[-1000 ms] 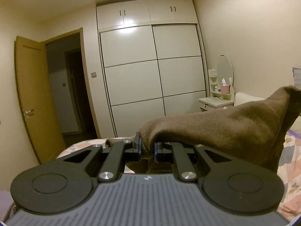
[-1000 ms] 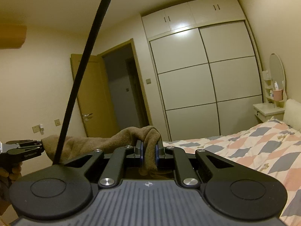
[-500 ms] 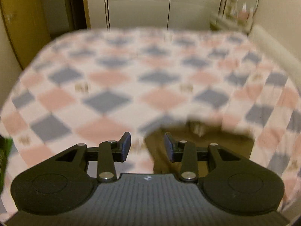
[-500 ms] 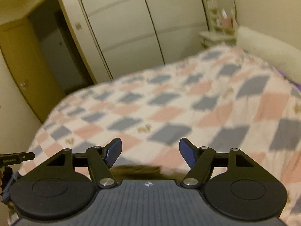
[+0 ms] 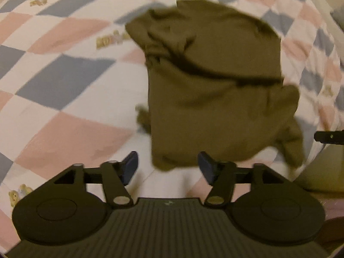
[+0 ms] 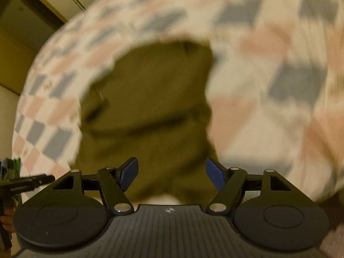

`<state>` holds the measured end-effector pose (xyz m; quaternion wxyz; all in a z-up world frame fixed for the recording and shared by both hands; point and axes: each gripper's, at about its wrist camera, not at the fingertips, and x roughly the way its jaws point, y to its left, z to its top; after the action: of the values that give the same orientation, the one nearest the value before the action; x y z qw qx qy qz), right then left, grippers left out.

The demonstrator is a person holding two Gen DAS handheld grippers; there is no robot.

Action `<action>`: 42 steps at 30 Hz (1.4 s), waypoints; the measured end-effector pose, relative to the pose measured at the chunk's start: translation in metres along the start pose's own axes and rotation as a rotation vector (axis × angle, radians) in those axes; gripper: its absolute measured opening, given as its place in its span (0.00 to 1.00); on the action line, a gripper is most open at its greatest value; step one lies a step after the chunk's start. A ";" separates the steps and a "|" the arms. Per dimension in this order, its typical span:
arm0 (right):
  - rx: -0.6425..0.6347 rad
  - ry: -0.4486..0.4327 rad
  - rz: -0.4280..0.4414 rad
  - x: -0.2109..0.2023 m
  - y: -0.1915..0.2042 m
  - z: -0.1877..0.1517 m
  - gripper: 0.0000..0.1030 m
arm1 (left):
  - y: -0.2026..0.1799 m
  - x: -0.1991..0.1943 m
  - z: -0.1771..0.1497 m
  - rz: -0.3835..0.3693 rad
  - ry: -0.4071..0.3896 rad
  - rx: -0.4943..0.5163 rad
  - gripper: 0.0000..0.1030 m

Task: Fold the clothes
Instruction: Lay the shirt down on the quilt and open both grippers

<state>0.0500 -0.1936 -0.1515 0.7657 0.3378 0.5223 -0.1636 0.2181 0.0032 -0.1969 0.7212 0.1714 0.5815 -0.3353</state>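
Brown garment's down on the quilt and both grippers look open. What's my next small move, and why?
Probably straighten it first. The brown garment lies rumpled on the checked quilt, with creases and a doubled-over top. Both the left gripper and the right gripper are opening, pads off the cloth. I'd lower the left onto the near hem corner and pinch it, ready to pull flat.

An olive-brown garment (image 5: 210, 90) lies crumpled on a bed, on a quilt (image 5: 64, 71) checked in pink, grey-blue and white. The cloth is loosely bunched, with a deep fold running across its middle and rumpled ridges toward its far left corner. Its near edge hangs uneven.
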 end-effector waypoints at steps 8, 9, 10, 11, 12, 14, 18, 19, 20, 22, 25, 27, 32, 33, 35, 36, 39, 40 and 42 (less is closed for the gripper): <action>0.060 0.063 -0.036 0.044 -0.040 -0.055 0.84 | -0.022 0.042 -0.007 0.005 -0.003 0.088 0.28; 0.065 0.055 -0.033 0.050 -0.042 -0.057 0.83 | -0.024 0.045 -0.005 0.007 -0.001 0.092 0.12; 0.073 0.042 -0.020 0.055 -0.045 -0.057 0.82 | -0.027 0.046 -0.003 0.007 -0.002 0.091 0.09; 0.082 0.030 -0.006 0.060 -0.047 -0.058 0.80 | -0.028 0.043 0.000 0.005 -0.007 0.084 0.08; 0.089 0.025 0.018 0.065 -0.049 -0.056 0.58 | -0.028 0.034 0.002 -0.004 -0.021 0.071 0.07; 0.101 0.060 0.067 0.068 -0.051 -0.050 0.06 | -0.025 0.006 0.006 -0.036 -0.065 0.035 0.07; 0.045 0.032 0.169 0.023 -0.048 -0.032 0.04 | -0.017 -0.067 -0.002 -0.063 -0.170 -0.042 0.02; 0.033 0.016 0.195 0.005 -0.050 -0.027 0.04 | -0.016 -0.082 -0.009 -0.046 -0.180 -0.057 0.00; 0.013 0.003 0.221 -0.016 -0.051 -0.022 0.04 | -0.016 -0.090 -0.017 -0.023 -0.173 -0.069 0.00; -0.032 -0.018 0.241 -0.051 -0.056 -0.020 0.04 | -0.017 -0.089 -0.034 0.041 -0.116 -0.089 0.00; -0.055 0.025 0.227 -0.069 -0.069 -0.028 0.04 | -0.022 -0.066 -0.060 0.110 0.009 -0.137 0.00; -0.057 0.127 0.191 -0.054 -0.076 -0.039 0.10 | -0.030 -0.059 -0.068 0.055 0.016 -0.174 0.04; -0.077 0.154 0.057 -0.032 -0.068 -0.053 0.50 | -0.055 -0.032 -0.063 0.054 -0.005 -0.107 0.33; -0.079 0.128 0.064 -0.031 -0.065 -0.051 0.53 | -0.058 -0.023 -0.061 0.062 0.000 -0.092 0.32; -0.118 0.097 0.066 -0.023 -0.055 -0.047 0.53 | -0.062 -0.006 -0.056 0.069 -0.005 -0.045 0.31; -0.141 0.079 0.061 -0.017 -0.050 -0.046 0.53 | -0.063 0.003 -0.054 0.067 -0.004 -0.023 0.30; -0.216 0.030 0.067 0.010 -0.034 -0.048 0.51 | -0.059 0.018 -0.046 0.074 -0.008 0.028 0.11; -0.236 0.029 0.083 0.021 -0.030 -0.049 0.48 | -0.057 0.022 -0.043 0.078 -0.010 0.045 0.08; -0.274 0.091 0.044 0.051 -0.021 -0.051 0.29 | -0.054 0.030 -0.036 0.085 -0.014 0.078 0.07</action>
<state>0.0229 -0.1682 -0.2168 0.7836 0.2485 0.5664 -0.0585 0.1580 -0.0207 -0.2277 0.7316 0.2215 0.5552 -0.3277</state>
